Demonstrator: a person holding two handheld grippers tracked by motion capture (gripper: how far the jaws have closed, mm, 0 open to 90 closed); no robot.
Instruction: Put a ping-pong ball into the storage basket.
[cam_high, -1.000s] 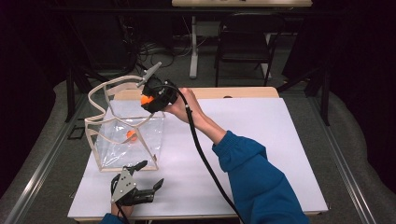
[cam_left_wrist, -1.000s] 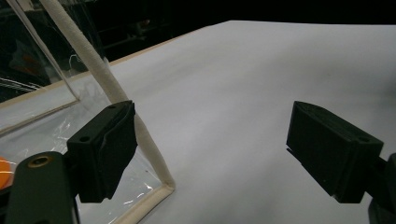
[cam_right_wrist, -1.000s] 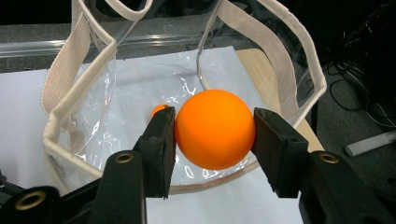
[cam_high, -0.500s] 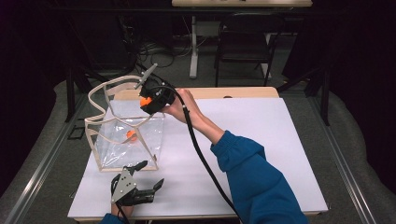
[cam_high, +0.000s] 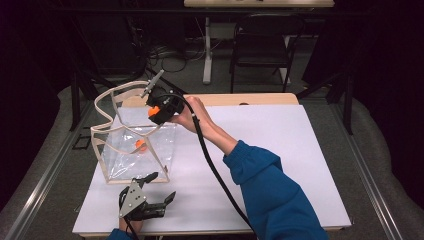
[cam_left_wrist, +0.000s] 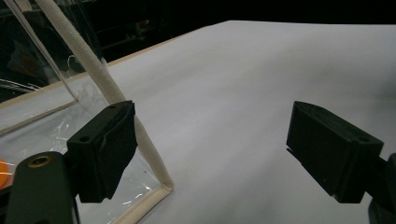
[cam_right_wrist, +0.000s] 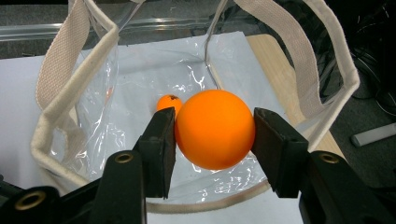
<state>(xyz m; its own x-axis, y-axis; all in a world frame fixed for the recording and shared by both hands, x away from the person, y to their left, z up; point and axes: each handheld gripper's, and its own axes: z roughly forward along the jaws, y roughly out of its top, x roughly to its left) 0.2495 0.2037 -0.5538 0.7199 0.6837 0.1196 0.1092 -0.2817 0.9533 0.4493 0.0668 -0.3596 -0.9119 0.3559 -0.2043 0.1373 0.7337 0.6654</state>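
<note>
My right gripper (cam_right_wrist: 214, 130) is shut on an orange ball (cam_right_wrist: 215, 128), holding it just above the open mouth of a clear plastic bag (cam_right_wrist: 140, 84) with cream fabric trim. In the high view that gripper (cam_high: 156, 112) hangs over the bag (cam_high: 132, 145) at the table's left. A second orange ball (cam_right_wrist: 167, 102) lies on the bag's bottom (cam_high: 140, 145). My left gripper (cam_high: 155, 192) rests low near the front edge, jaws open and empty, next to the bag's front corner (cam_left_wrist: 163, 189). In its own view the left gripper (cam_left_wrist: 210, 149) faces bare white table.
The white table top (cam_high: 280, 150) stretches to the right of the bag. A black cable (cam_high: 215, 170) trails from the right gripper along the blue sleeve (cam_high: 270, 190). A chair (cam_high: 260, 50) and cables stand on the floor behind the table.
The right gripper with the ball has shifted slightly up and back over the bag's mouth. The left gripper has stayed put.
</note>
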